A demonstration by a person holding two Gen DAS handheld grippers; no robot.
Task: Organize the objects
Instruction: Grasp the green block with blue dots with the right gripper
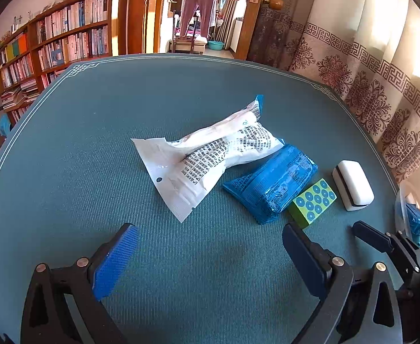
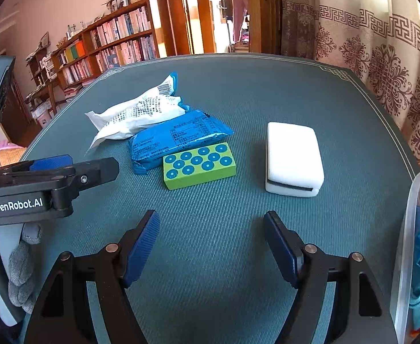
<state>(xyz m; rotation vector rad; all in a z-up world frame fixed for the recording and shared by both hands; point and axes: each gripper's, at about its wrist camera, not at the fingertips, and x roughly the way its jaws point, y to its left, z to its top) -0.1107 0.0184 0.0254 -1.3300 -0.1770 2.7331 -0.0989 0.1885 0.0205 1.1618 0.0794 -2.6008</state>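
Observation:
Four objects lie close together on the teal table mat (image 1: 81,149). These are a white printed packet (image 1: 207,154) (image 2: 135,111), a blue packet (image 1: 273,183) (image 2: 178,140), a green block with blue dots (image 1: 313,200) (image 2: 200,164) and a white block with a dark slit (image 1: 353,185) (image 2: 294,157). My left gripper (image 1: 210,229) is open just short of the packets, with nothing between its fingers. My right gripper (image 2: 211,215) is open too and empty, in front of the green block and the white block. Each gripper also shows at the edge of the other's view.
A clear plastic container (image 2: 410,218) with a blue bag in it stands at the table's right edge. A patterned curtain (image 2: 382,66) hangs along the right side, and bookshelves (image 1: 66,40) stand beyond the left edge. A gloved hand (image 2: 21,272) holds the left gripper.

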